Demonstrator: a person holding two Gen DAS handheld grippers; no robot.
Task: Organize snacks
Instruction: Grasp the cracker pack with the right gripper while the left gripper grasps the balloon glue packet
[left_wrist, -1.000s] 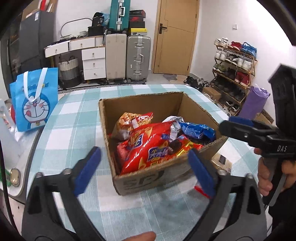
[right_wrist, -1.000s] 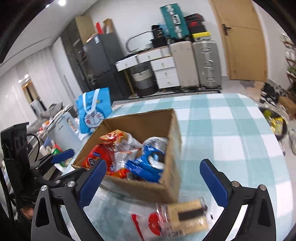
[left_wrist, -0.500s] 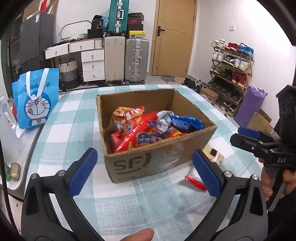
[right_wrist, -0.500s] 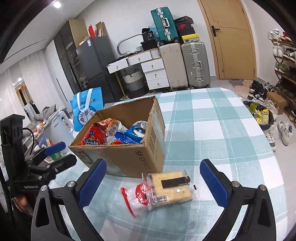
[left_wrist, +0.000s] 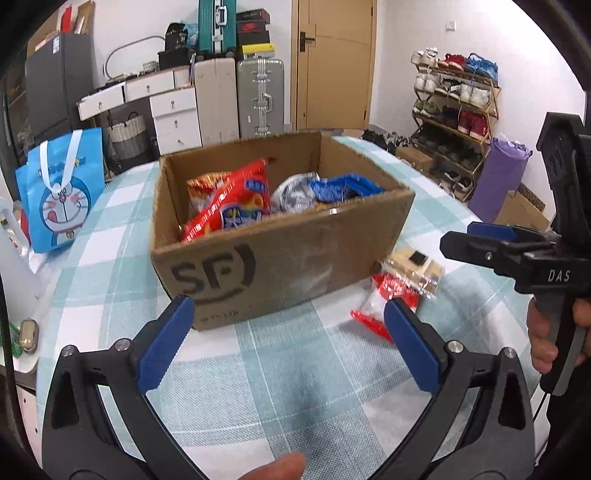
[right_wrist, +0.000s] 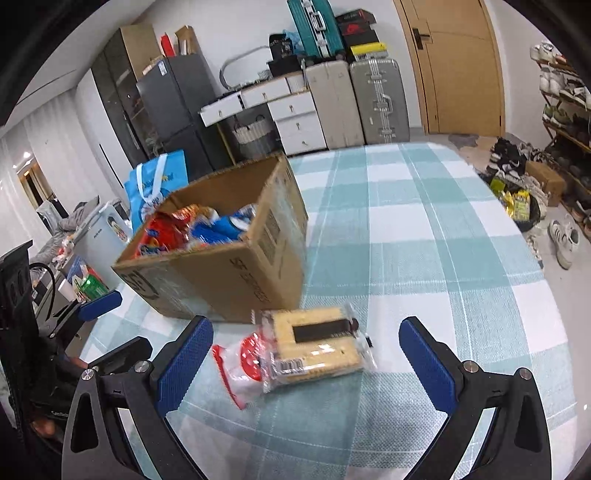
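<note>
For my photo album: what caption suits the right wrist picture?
Open right gripper hovers over a wrapped cracker pack beside the snack-filled cardboard box.

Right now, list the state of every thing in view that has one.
SF cardboard box: open, holding snack packs.
Cracker pack: sealed, flat on table beside box.
Left gripper: open, empty.
Right gripper: open, around cracker pack.
Door: shut.

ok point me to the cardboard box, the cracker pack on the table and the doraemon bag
cardboard box (left_wrist: 280, 254), left wrist view, on its printed front wall
cracker pack (right_wrist: 314, 345), right wrist view, on the clear wrapper over the crackers
doraemon bag (left_wrist: 64, 195), left wrist view, on the cartoon face
</note>
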